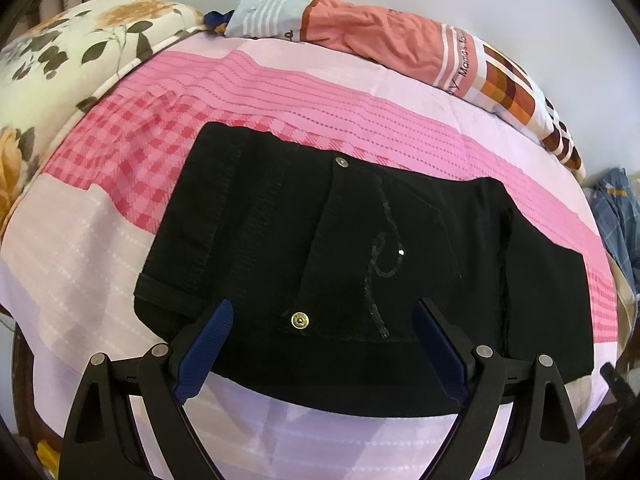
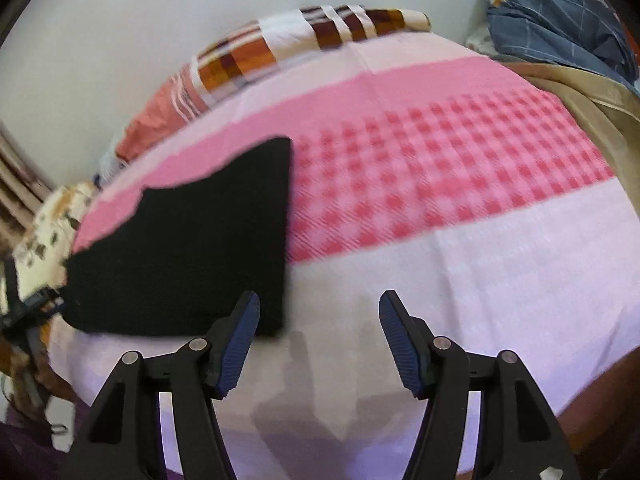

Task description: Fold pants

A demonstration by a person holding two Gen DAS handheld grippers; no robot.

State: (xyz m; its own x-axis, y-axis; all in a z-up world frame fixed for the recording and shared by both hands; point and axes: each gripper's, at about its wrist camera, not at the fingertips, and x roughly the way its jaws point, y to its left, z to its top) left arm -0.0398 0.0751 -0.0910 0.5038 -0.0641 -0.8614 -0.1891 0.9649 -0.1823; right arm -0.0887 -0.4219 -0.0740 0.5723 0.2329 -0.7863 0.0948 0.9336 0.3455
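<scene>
Just one folded black pants (image 1: 360,264)

The pants (image 1: 320,248) lie flat on the bed (image 1: 80,248), close to its near edge. Along the far edge lies a rolled quilt (image 1: 384,36), and a pillow (image 1: 72,48) sits at the far left corner.

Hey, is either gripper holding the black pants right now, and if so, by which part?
Neither. The left gripper stands open over the folded black pants; the right gripper is open beside their edge.
</scene>
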